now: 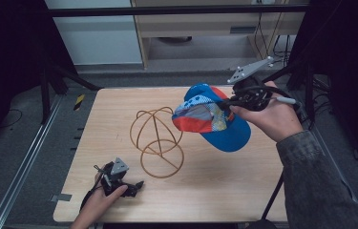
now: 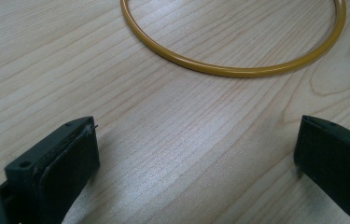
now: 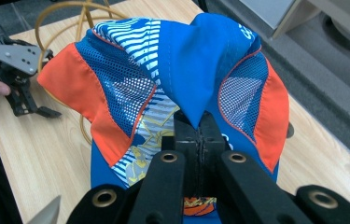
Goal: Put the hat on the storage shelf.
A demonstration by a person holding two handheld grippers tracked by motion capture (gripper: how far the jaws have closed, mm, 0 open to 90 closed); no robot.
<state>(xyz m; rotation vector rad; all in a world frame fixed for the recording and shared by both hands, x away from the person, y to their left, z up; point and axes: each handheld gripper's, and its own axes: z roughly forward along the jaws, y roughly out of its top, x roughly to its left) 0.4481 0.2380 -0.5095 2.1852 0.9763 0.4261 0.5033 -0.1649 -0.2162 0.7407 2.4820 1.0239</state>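
Transport step: right tool (image 1: 228,102) clamps the blue-and-orange cap (image 1: 213,117), held above the surface (image 1: 243,191) right of the wire hat stand (image 1: 156,141). Left tool (image 1: 129,184) rests near-left, jaws apart. Next move likely requires lowering the cap onto the stand.

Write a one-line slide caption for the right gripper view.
Right tongs pinch a blue-and-orange mesh cap above the wooden table.

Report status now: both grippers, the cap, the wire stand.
Right gripper shut on blue-and-orange cap, held above the table. Left gripper open, resting on table near wire stand. Stand bare; nothing between cap and stand.
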